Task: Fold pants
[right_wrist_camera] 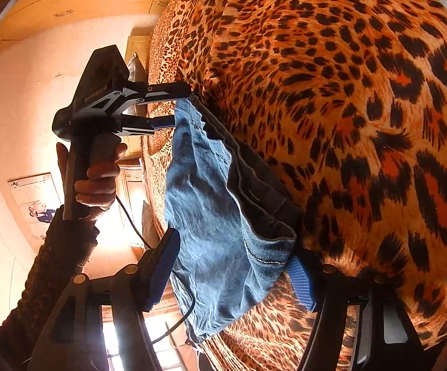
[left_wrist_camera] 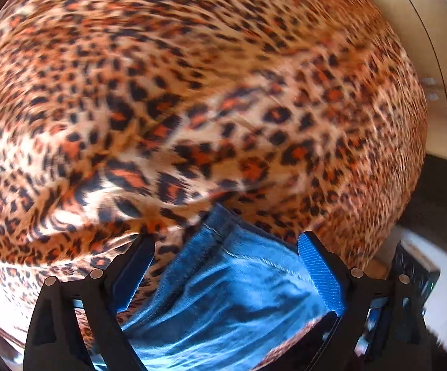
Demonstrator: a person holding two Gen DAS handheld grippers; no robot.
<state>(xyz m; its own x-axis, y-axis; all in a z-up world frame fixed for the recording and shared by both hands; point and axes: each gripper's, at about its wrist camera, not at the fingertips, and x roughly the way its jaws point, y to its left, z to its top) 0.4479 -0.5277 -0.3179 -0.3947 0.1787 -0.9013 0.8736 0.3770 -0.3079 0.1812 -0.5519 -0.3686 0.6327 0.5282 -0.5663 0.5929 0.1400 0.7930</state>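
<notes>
Blue denim pants [right_wrist_camera: 217, 232] bunched on the leopard-print bedspread [right_wrist_camera: 362, 92], between both claws. Left gripper [left_wrist_camera: 226, 241] spread wide around one edge of the denim, pads clear of it. Right gripper [right_wrist_camera: 232, 249] astride the other end, cloth filling the gap; pinching or only touching, cannot tell. Hand [right_wrist_camera: 96, 182] with dark knitted sleeve on the left gripper's handle.

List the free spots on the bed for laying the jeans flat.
Free: the leopard-print bedspread beyond the jeans, reaching toward the wall. Crowded: the near edge, where the left gripper and right gripper straddle the denim.
</notes>
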